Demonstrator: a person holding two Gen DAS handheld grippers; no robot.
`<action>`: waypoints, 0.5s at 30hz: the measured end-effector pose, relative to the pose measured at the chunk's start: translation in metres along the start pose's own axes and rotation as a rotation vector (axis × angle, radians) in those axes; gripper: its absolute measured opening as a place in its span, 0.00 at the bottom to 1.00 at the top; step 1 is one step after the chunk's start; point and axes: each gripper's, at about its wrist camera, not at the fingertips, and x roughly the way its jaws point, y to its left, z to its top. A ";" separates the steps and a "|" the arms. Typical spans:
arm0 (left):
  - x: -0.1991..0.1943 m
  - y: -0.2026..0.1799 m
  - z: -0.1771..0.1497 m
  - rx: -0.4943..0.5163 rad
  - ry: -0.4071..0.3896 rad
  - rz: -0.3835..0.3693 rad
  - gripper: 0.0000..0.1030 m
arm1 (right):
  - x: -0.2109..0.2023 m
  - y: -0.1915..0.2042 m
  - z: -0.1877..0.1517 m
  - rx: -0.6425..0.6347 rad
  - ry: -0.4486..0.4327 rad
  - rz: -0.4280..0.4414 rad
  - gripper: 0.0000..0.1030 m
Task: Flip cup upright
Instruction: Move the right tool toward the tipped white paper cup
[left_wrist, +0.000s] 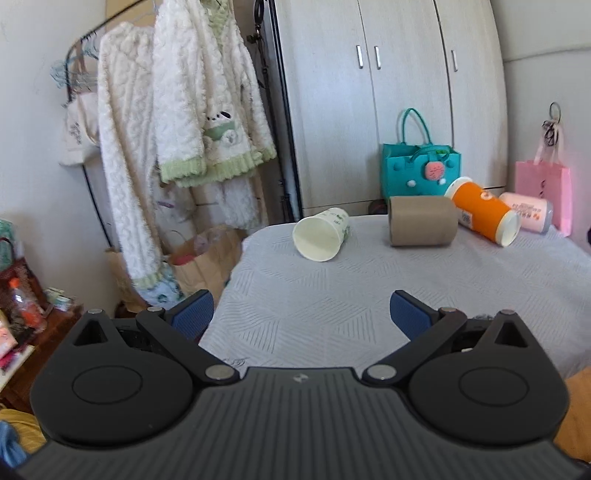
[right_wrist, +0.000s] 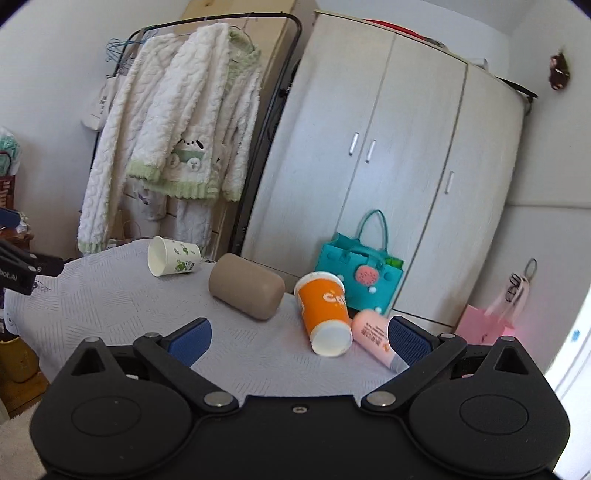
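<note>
Left wrist view: the left claw (left_wrist: 302, 314) hangs over the near part of the desk (left_wrist: 332, 295) with its 2 blue pads (left_wrist: 194, 317) spread wide apart and nothing between them. Ahead, near the far left corner of the grey patterned cloth, the white paper cup (left_wrist: 322, 233) with green print lies on its side, its open mouth turned toward this camera. To its right lies the brown cup (left_wrist: 423, 220) on its side, then the orange cup (left_wrist: 482, 215) tipped over with its white rim toward the front, and just beside that the pink bottle (left_wrist: 528, 211), lying flat. A teal bag (left_wrist: 421, 168) stands behind them against the wardrobe (left_wrist: 369, 110).

Right wrist view: the right claw (right_wrist: 300, 338) is also wide apart and holds nothing. It sits closest to the orange cup (right_wrist: 325, 314) and the pink bottle (right_wrist: 373, 338), which touch each other just ahead of its right pad. The brown cup (right_wrist: 246, 291) lies further back, and the white paper cup (right_wrist: 173, 261) is well away at the far left. A fluffy white robe (right_wrist: 177, 129) hangs on the rack behind.
</note>
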 end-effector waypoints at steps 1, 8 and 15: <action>0.004 0.005 0.005 -0.012 0.010 -0.016 1.00 | 0.003 -0.003 0.005 0.008 -0.001 0.022 1.00; 0.045 0.037 0.031 -0.088 0.090 -0.056 1.00 | 0.035 -0.006 0.044 -0.095 0.046 0.029 1.00; 0.099 0.047 0.051 -0.104 0.133 -0.059 1.00 | 0.087 0.023 0.079 -0.357 0.083 0.275 0.99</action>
